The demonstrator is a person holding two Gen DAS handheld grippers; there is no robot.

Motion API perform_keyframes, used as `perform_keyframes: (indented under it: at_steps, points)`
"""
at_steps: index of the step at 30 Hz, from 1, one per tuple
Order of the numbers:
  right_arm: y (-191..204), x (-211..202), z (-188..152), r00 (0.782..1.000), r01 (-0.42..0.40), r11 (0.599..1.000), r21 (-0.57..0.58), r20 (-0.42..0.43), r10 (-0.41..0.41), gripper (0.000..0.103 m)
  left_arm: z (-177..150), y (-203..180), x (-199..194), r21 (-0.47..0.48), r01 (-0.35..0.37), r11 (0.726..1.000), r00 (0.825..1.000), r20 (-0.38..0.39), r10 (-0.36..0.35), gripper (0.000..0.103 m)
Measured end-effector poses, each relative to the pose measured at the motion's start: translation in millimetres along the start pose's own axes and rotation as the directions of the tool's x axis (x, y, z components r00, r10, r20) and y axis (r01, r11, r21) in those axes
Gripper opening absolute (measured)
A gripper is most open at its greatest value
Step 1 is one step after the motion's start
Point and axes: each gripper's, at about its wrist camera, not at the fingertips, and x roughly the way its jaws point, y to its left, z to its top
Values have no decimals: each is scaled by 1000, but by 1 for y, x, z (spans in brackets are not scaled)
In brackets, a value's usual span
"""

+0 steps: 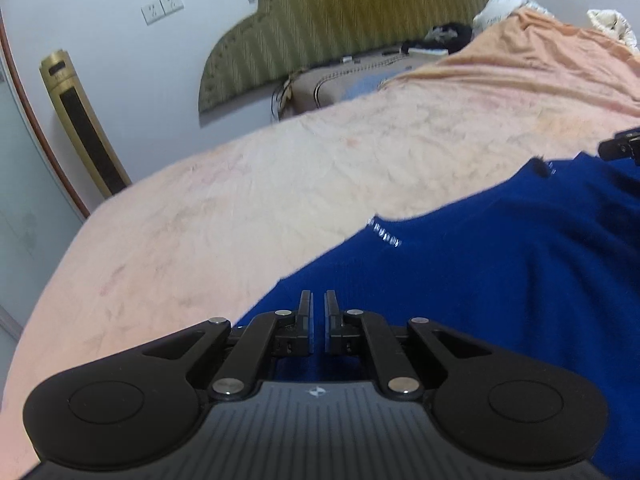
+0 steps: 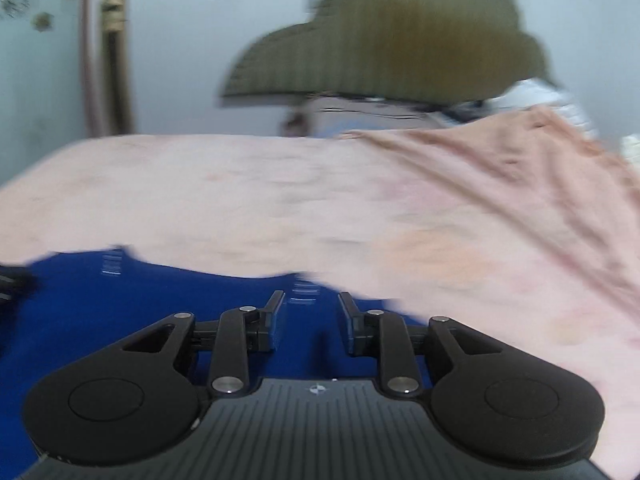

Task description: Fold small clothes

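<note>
A dark blue garment (image 1: pixel 500 264) with small white markings lies spread on a pink bedsheet (image 1: pixel 240 208). My left gripper (image 1: pixel 318 300) is over the garment's left edge; its jaws stand a narrow slit apart with blue cloth showing between them, but I cannot tell if they pinch it. My right gripper (image 2: pixel 311 300) is open above the garment's (image 2: pixel 120 312) far edge, nothing between its fingers. The right gripper also shows at the right edge of the left wrist view (image 1: pixel 624 146). The right wrist view is motion-blurred.
An olive striped headboard (image 1: pixel 352 20) stands at the back, with a beige pillow (image 1: pixel 340 84) and white bedding (image 1: pixel 508 4) near it. A gold tower fan (image 1: pixel 84 120) stands by the wall at left. The bed edge runs along the left.
</note>
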Motion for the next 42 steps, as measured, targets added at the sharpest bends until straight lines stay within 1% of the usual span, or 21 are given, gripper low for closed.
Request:
perform_keyframes:
  at_steps: [3,4,7,9,10,14,16,18,20,21,22,25,27,28,30,33,34,35,37,38,42]
  points:
    - [-34,5,-4,997,63,994,90,-43,-59,50,7,-9,8,1,26,1000,1000,-16,-26,6]
    - [-42,11,-7,997,50,991,123,-73,-41,60,9,-12,14,-1,15,1000,1000,-23,-15,6]
    - [-50,34,-15,989,-32,979,199,-137,60,62,9,-12,37,-44,-17,999,997,-70,14,6]
    - [-46,39,-17,991,-52,977,205,-106,76,33,7,-5,53,-83,-37,996,994,-103,29,6]
    - [-42,39,-15,994,-17,981,195,-105,38,5,6,-2,56,-96,-43,994,995,-98,33,6]
    - [-45,37,-16,994,51,980,193,-101,-32,5,5,-7,60,-53,-125,991,989,-85,120,6]
    - [-39,39,-17,993,71,981,178,-101,-53,6,5,-7,51,-59,-115,992,991,-81,110,6]
    - [-36,24,-16,991,113,978,174,-93,-98,20,5,-5,36,-86,-65,994,997,-43,62,6]
    - [-25,3,-15,984,175,977,125,-41,-171,43,4,-6,34,-86,-68,994,997,-47,64,6]
    - [-19,-9,-16,984,177,979,103,-8,-178,44,2,-7,38,-77,-68,995,996,-63,63,6]
    - [-14,-16,-17,989,144,986,84,11,-146,55,0,-9,44,-68,-72,995,994,-85,66,6]
    - [-3,-14,-24,998,10,999,47,-63,-7,62,-2,-10,36,-74,-85,994,993,-86,78,6]
    - [-2,-1,-32,985,77,997,11,-153,-74,64,-3,-10,21,-79,-70,994,996,-68,65,7]
    - [-3,-5,-34,984,112,993,20,-138,-108,65,-4,-10,13,-78,-74,994,996,-56,69,7]
    - [1,-23,-32,983,146,988,47,-116,-140,67,-7,-10,3,-90,-70,994,996,-56,65,17]
    - [17,-51,-38,998,54,998,35,-42,-53,85,-14,-7,-9,-134,-25,991,998,-60,17,49]
    - [22,-54,-42,998,27,999,25,-52,-26,91,-16,-7,-15,-144,-22,989,998,-55,14,62]
    - [28,-51,-45,996,23,1000,-1,-80,-23,90,-18,-7,-20,-147,-21,989,999,-46,14,69]
    - [35,-44,-53,983,104,994,-46,-150,-110,86,-22,-6,-31,-144,-15,989,999,-31,11,70]
    - [38,-49,-54,982,127,991,-36,-136,-130,86,-23,-6,-36,-143,-13,990,1000,-29,9,70]
    - [49,-93,-55,998,51,997,52,-42,-49,91,-27,0,-43,-159,-8,987,999,-40,2,71]
